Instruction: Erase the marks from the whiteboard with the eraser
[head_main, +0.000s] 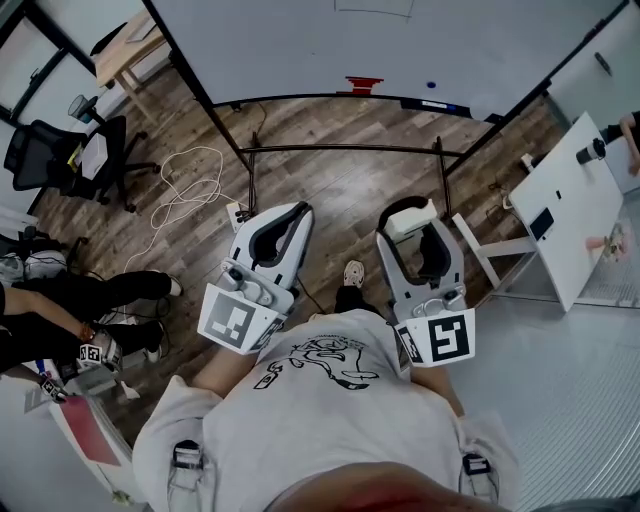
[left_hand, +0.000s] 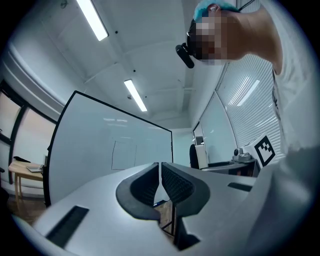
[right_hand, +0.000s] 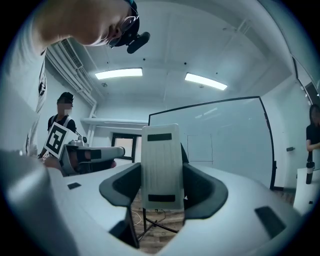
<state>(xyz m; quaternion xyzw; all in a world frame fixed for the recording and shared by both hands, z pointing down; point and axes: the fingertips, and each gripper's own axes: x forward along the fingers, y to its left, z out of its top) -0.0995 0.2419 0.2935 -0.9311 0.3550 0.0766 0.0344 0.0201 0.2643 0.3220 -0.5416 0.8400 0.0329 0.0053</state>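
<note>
The whiteboard (head_main: 330, 40) stands on a black frame ahead of me; a thin drawn rectangle (left_hand: 123, 155) marks it, seen also as the rectangle (right_hand: 200, 147) in the right gripper view. My right gripper (head_main: 412, 218) is shut on the white eraser (right_hand: 161, 167), which stands upright between its jaws and shows as the eraser (head_main: 410, 219) in the head view. My left gripper (head_main: 288, 218) is shut with nothing in it, its jaws (left_hand: 160, 172) touching. Both grippers are held low, well short of the board, over the wooden floor.
A red object (head_main: 363, 84) and a small blue one (head_main: 431, 86) lie on the board's tray. A white table (head_main: 570, 205) stands right, an office chair (head_main: 45, 150) and loose cables (head_main: 185, 190) left. A seated person's legs (head_main: 70, 300) are at the left.
</note>
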